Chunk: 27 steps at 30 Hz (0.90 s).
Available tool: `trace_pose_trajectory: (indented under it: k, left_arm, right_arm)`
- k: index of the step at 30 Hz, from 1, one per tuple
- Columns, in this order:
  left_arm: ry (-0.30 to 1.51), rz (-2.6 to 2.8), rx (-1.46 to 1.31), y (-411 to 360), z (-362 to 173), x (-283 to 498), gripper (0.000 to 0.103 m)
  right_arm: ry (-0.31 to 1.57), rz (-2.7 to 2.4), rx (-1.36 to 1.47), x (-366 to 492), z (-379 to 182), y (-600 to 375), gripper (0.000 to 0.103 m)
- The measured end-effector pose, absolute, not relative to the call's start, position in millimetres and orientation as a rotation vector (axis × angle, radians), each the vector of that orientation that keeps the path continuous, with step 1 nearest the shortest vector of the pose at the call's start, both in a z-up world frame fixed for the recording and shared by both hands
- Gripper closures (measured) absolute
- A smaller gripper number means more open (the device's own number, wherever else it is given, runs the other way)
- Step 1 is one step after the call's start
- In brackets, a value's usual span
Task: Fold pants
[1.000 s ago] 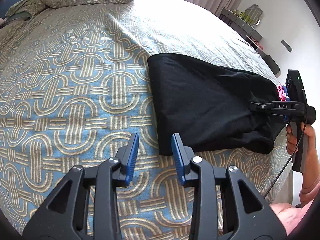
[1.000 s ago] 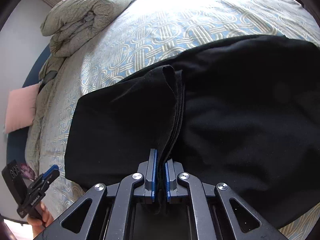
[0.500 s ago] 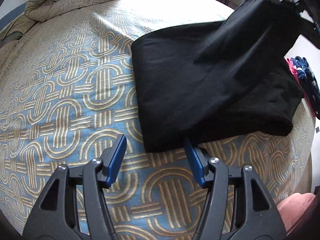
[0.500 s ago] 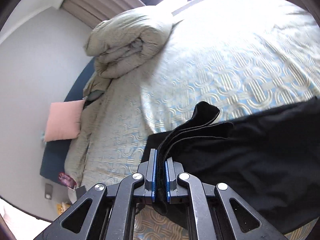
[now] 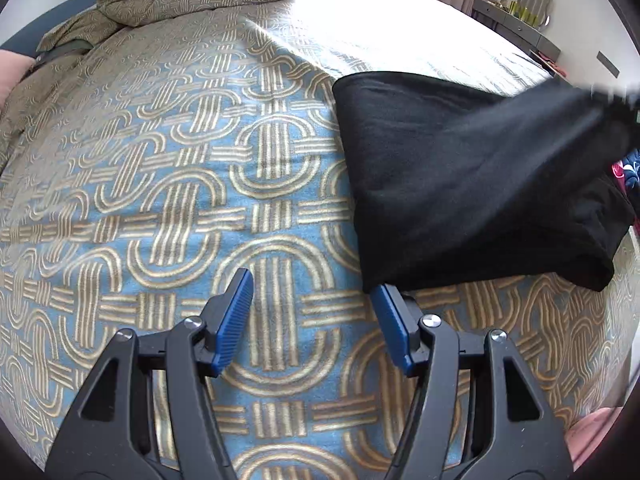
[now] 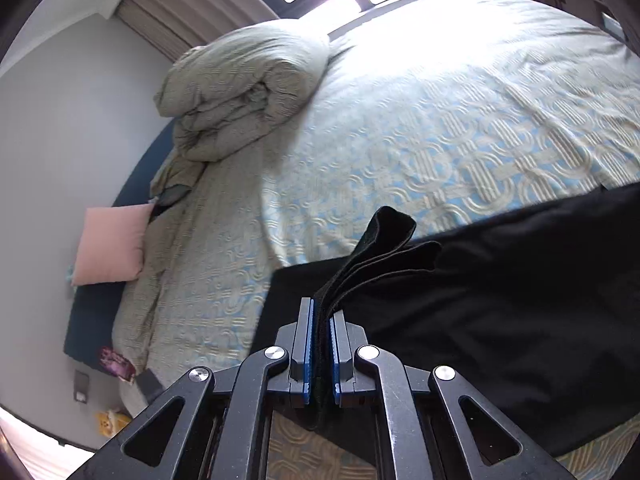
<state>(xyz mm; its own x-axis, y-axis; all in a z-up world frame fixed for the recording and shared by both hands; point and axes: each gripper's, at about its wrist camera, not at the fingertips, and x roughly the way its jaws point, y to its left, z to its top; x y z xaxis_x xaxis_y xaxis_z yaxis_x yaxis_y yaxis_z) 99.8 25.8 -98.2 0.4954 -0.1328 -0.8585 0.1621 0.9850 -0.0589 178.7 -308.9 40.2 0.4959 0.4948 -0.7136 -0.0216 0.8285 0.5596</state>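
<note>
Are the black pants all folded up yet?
Not yet. The black pants already lie doubled over on the bed. The right hand-held gripper pinches a stack of their edges, lifted for another fold. The left hand-held gripper is open beside the near corner. Laying it flat is left.

A layered edge of the black pants [image 6: 500, 300] is clamped between the blue pads of the right gripper [image 6: 320, 344], with several folds of fabric fanned out just above the jaws and the rest spread to the right across the bedspread [image 6: 440, 128], which is patterned in pale blue and cream. At the far end of the bed a rolled duvet [image 6: 240, 92] is seen below the curtained window. A pink pillow [image 6: 112, 244] is propped at the left, near the grey wall.
</note>
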Motion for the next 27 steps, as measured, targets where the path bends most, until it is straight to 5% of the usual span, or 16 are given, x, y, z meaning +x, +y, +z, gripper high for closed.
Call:
trace_pose_trajectory:
  k: [7,27]
  left_arm:
    - [1.059,-0.183,0.062,22.5,-97.5,97.9,0.041]
    - [1.005,-0.326,0.03,-19.7,-39.8,113.8,0.041]
  right_arm:
    - [1.232,0.145,0.679,158.3,-71.3,-366.3,0.097]
    - [1.14,0.154,0.552,117.2,-37.9,-387.7,0.084]
